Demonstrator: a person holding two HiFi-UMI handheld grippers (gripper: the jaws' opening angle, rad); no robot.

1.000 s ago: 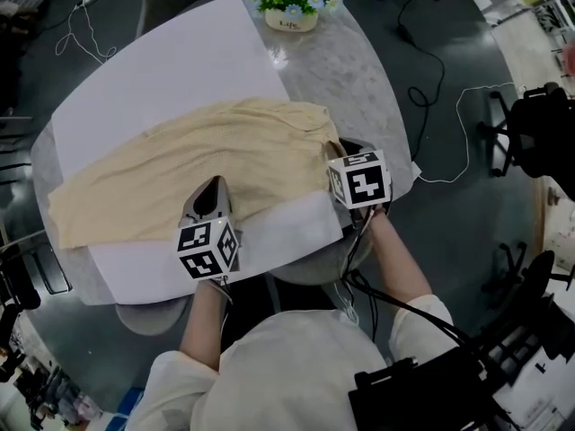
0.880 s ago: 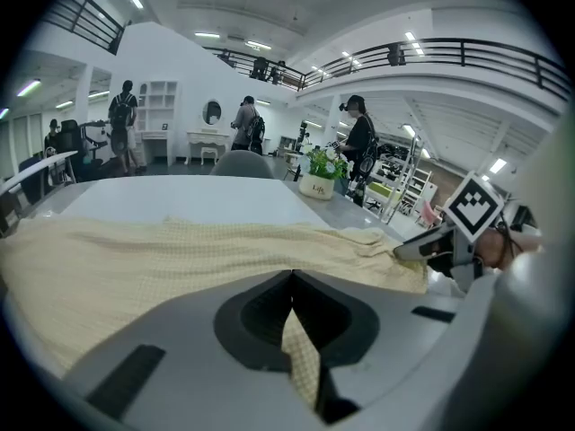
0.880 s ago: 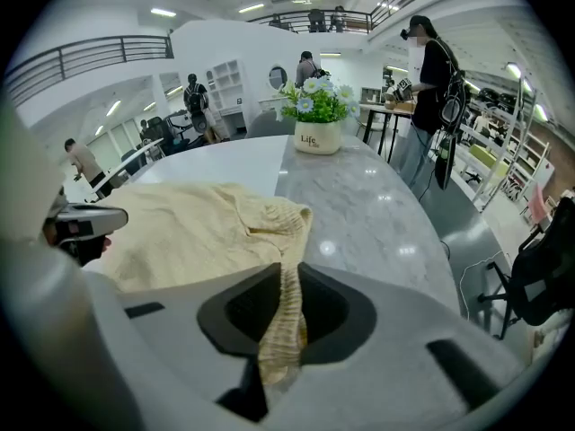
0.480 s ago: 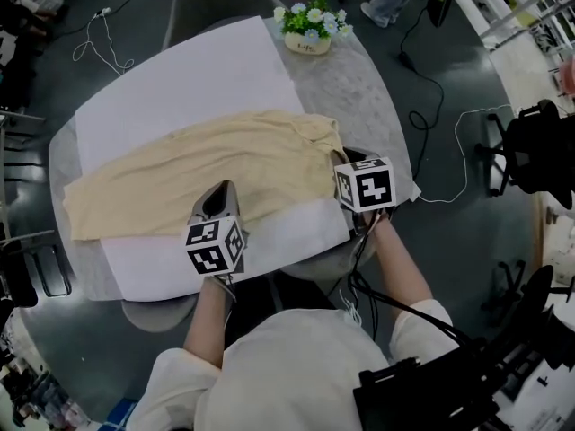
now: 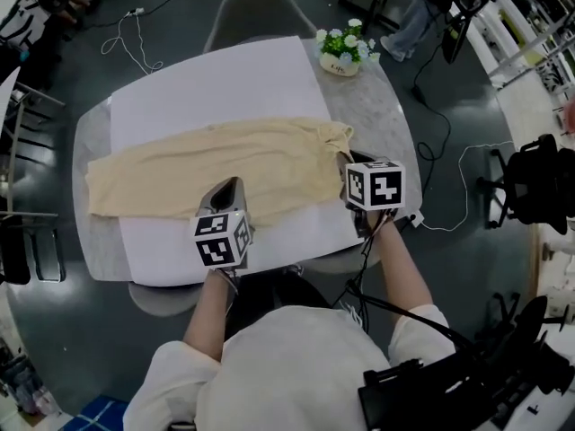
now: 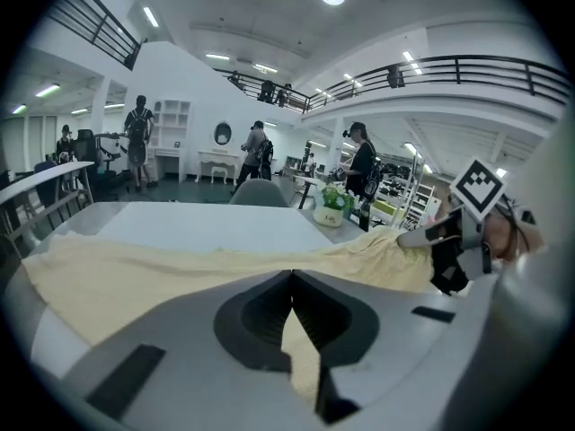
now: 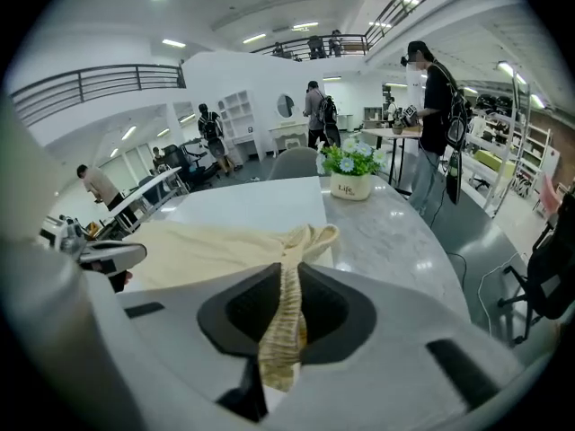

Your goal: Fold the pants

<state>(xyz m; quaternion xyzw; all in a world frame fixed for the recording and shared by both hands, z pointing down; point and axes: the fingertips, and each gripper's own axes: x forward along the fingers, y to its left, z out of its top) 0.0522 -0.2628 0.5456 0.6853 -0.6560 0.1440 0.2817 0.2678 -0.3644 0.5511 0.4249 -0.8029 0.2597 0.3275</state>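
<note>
Cream pants (image 5: 207,169) lie lengthwise across a white sheet (image 5: 216,83) on the marble table (image 5: 382,115), legs to the left and waist to the right. My left gripper (image 5: 226,191) is shut on the near edge of the pants at mid-length; the left gripper view shows cloth (image 6: 301,344) pinched between the closed jaws (image 6: 292,281). At the waist end, my right gripper (image 5: 349,162) is shut on the ribbed waistband (image 7: 283,321), which hangs through its jaws (image 7: 287,272). Both held edges are lifted off the table.
A small pot of flowers (image 5: 344,50) stands at the table's far right corner. A grey chair (image 5: 260,12) is behind the table, and a black office chair (image 5: 539,187) sits to the right. Cables run across the floor. Several people stand far off.
Both grippers have risen and carried the near edge and waistband of the pants up off the table. The head view has shifted, so the table sits further right.
</note>
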